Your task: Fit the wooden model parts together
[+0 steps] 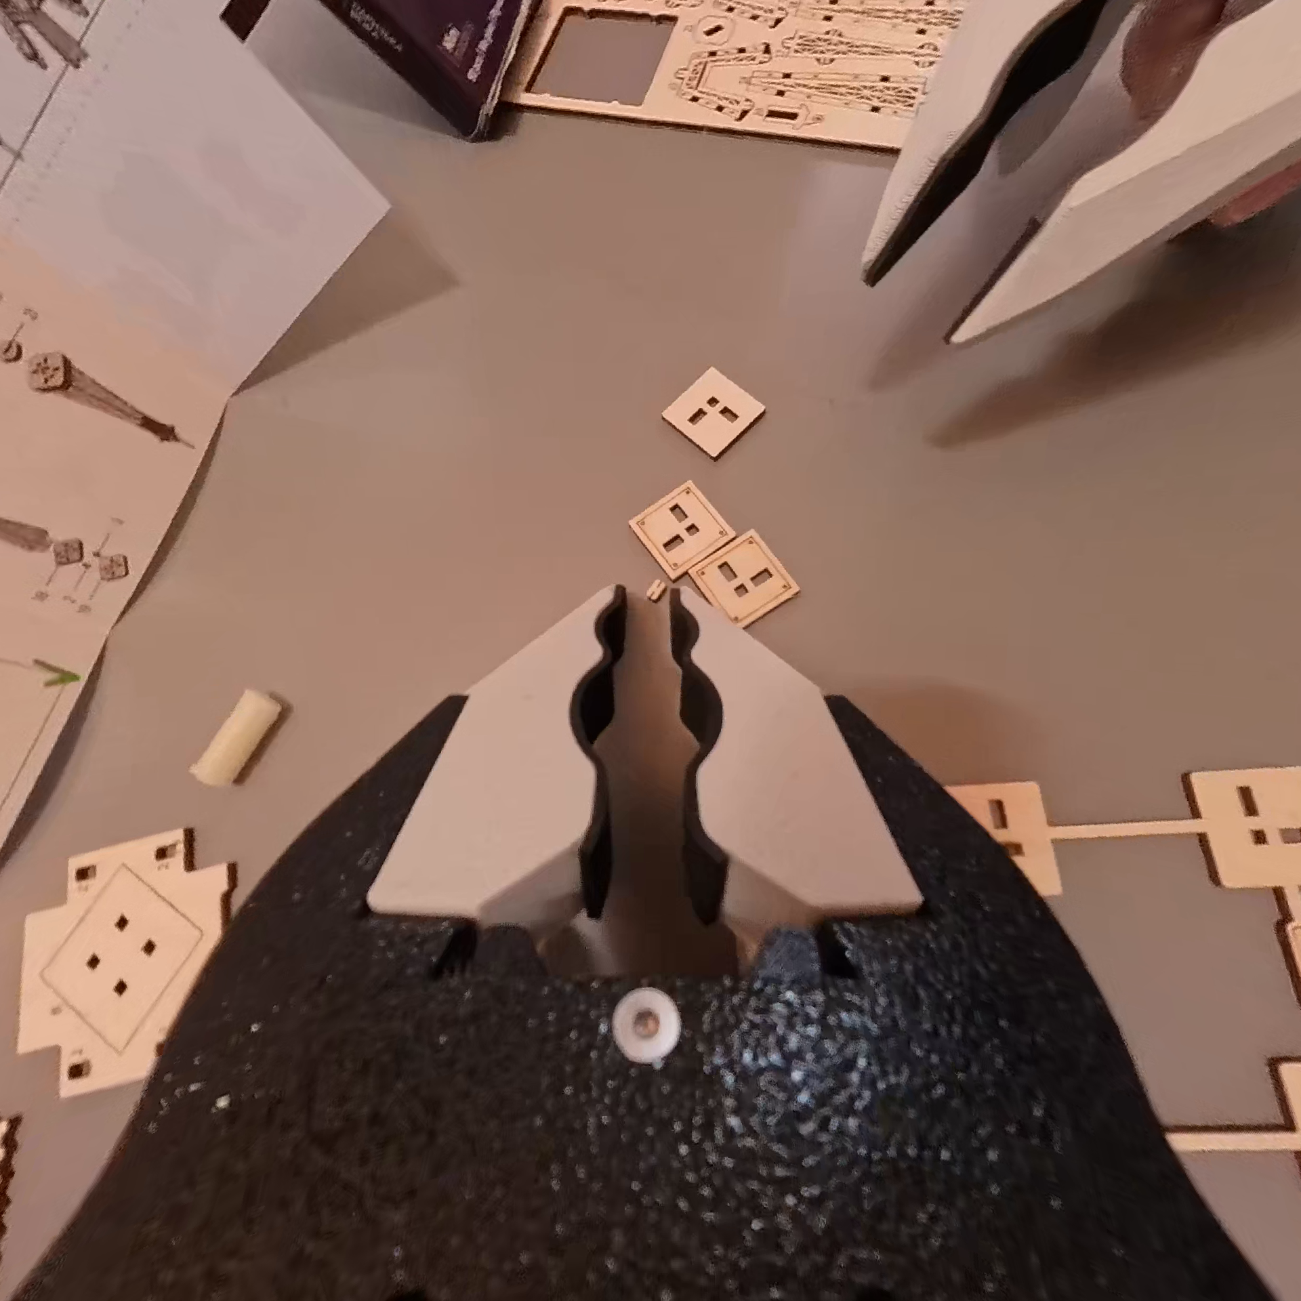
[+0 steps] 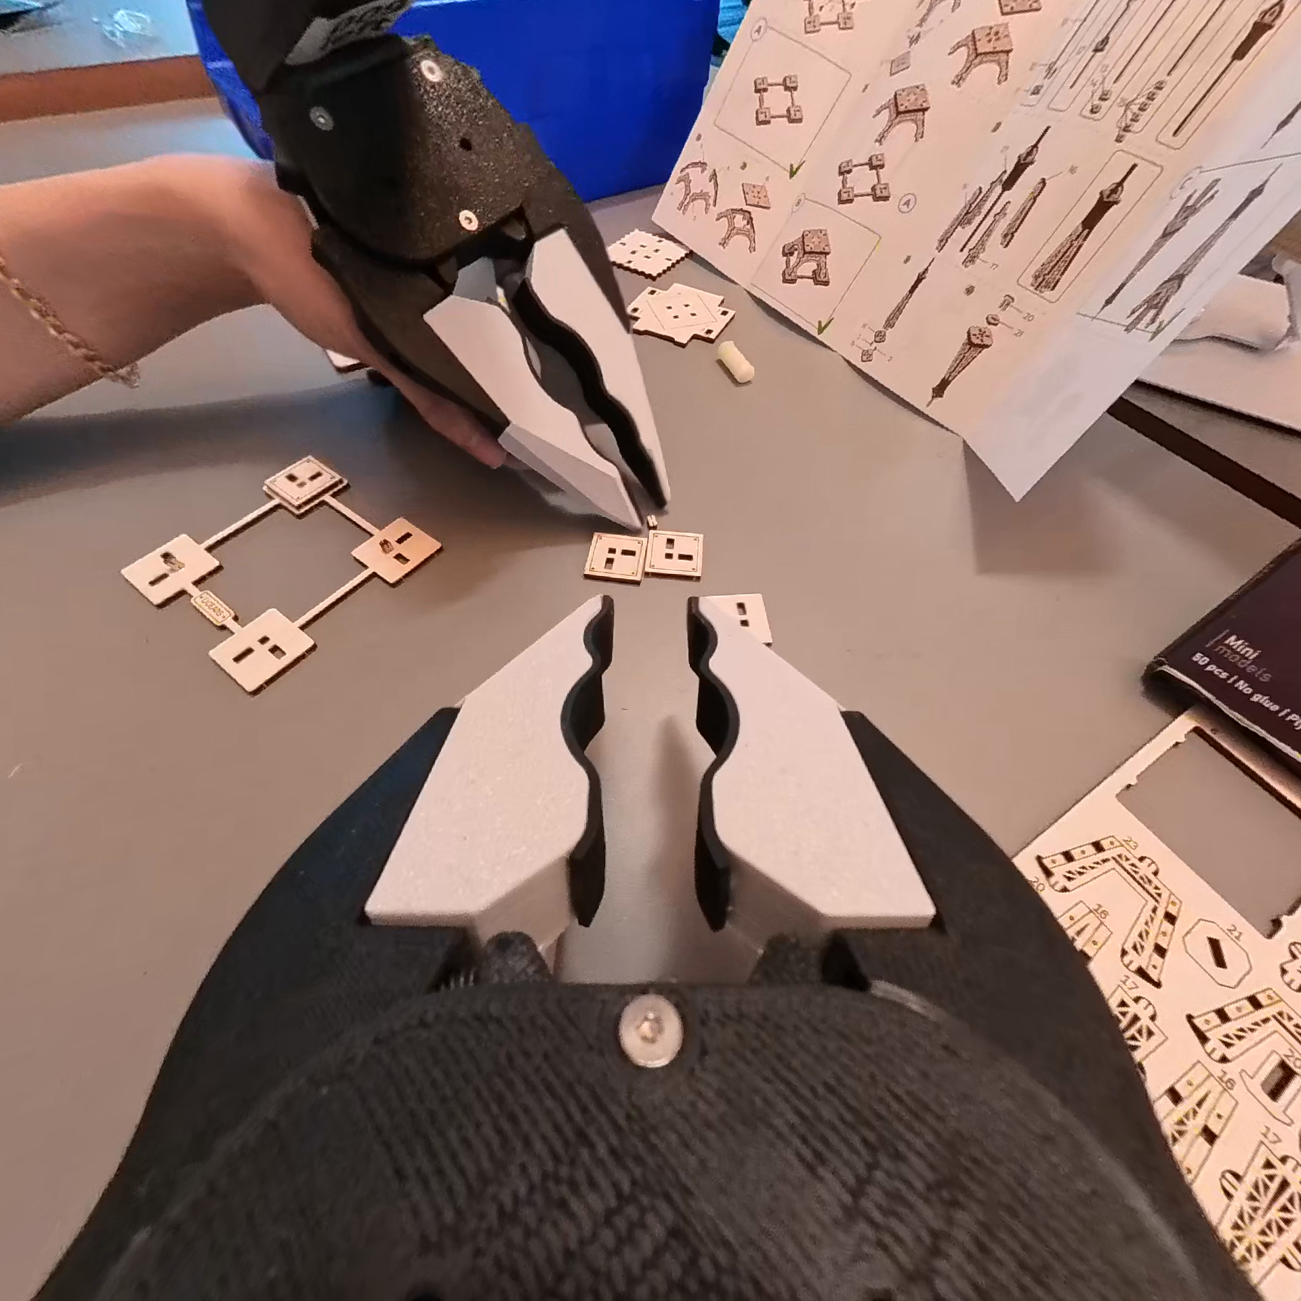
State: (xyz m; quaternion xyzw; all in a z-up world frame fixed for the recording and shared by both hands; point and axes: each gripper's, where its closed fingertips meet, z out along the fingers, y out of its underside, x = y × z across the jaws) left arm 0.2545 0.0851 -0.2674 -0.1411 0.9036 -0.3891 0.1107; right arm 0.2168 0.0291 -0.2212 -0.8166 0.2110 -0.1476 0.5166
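Evidently, a tiny wooden peg lies flat on the grey table, just off the tips of the left gripper, whose jaws are set to a narrow gap with nothing held. In the right wrist view the peg is seen at 12 o'clock, the left gripper angled down at it. Two slotted squares lie touching each other just beyond the peg, at about 1 o'clock in the left view; a third square lies apart, farther out at 12. The right gripper is held above the table with jaws moderately open and empty, its right tip over that third square.

The peg is judged very light, thin and easily snapped or flicked away; it would best be pinched across its short width at the very fingertips, with gentle pressure. The squares are stiff, flat ply, hard to lift off a smooth top, and would be taken by an edge.

A frame of four linked squares lies at 10 o'clock in the right view, a cream wax stub at 9 in the left. Instruction sheets, a dark box and a cut-out sheet ring the work area. The two touching squares crowd the peg.
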